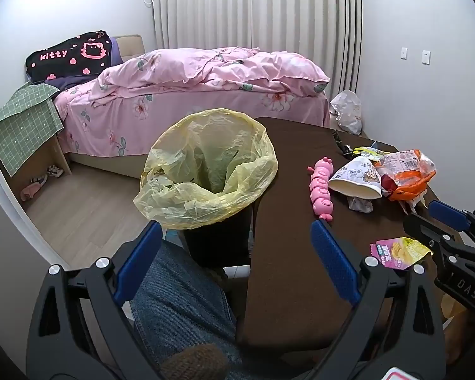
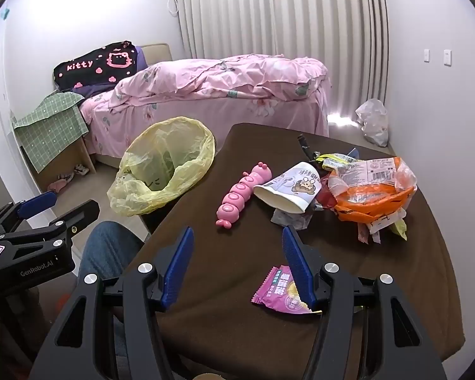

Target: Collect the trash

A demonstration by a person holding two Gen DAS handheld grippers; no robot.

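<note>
Bedroom walls, a curtain and a pink bed (image 1: 205, 76) are seen behind a brown table (image 2: 237, 269). Trash is left uncollected on it: a pink wrapper (image 2: 275, 288) near, and a paper cup (image 2: 288, 190) and an orange bag (image 2: 370, 190) far right. No table trash can be made out in the yellow-lined bin (image 1: 205, 164) at the left. Both the left gripper (image 1: 237, 259) and the right gripper (image 2: 237, 266) are held apart, empty. Little appears done.

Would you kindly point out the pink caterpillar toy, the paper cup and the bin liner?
pink caterpillar toy (image 2: 242, 190), right wrist view, middle segment.
paper cup (image 2: 293, 186), right wrist view, printed side.
bin liner (image 1: 205, 164), left wrist view, inner wall.
</note>
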